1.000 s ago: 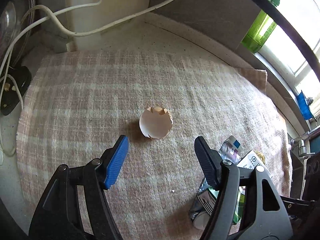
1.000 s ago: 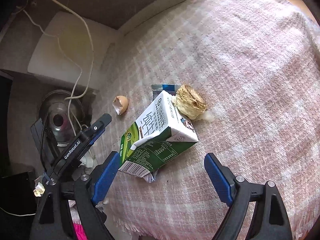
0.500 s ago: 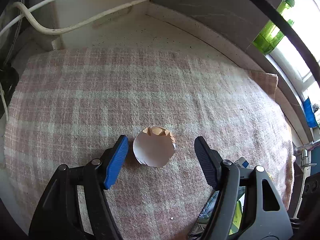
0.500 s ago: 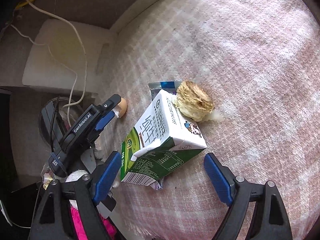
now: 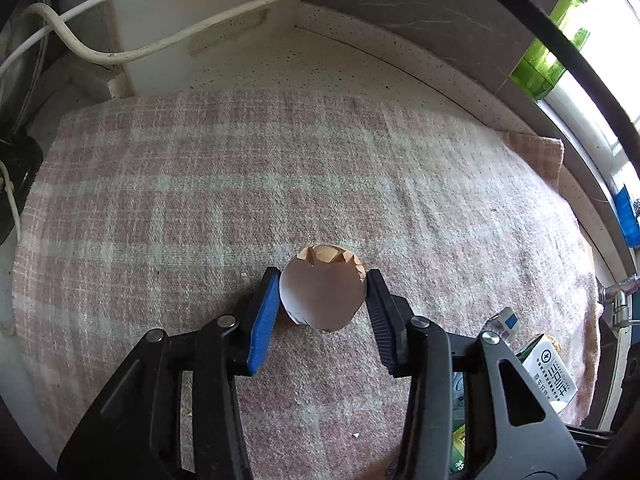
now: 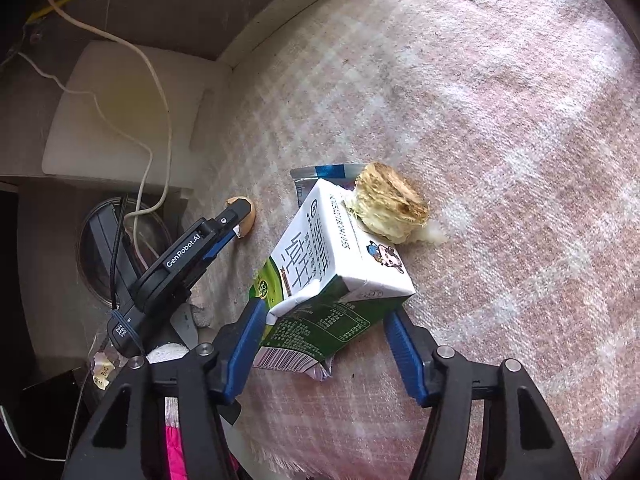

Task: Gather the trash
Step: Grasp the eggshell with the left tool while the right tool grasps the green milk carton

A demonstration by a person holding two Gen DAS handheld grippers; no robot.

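Note:
A broken brown eggshell [image 5: 322,296] lies on the pink plaid cloth [image 5: 240,200]. My left gripper [image 5: 322,280] is closing on it, and both blue pads touch its sides. In the right wrist view the left gripper [image 6: 236,220] partly hides the same eggshell [image 6: 246,210]. A white and green milk carton [image 6: 340,248] lies on its side between the pads of my right gripper [image 6: 325,314], whose jaws are closing and touch its lower end. A crusty food scrap [image 6: 390,208] leans on the carton's far end. A blue foil wrapper [image 6: 320,174] pokes out from behind it.
White cables [image 5: 192,28] run over a white box [image 6: 120,112] at the back wall. A green bottle [image 5: 548,56] stands on the window sill. A tap [image 5: 616,300] is at the cloth's right edge. A round metal lid [image 6: 120,256] sits below the counter's left side.
The left gripper moved forward and down over the eggshell and closed onto it. The right gripper's jaws closed in on the milk carton's lower end.

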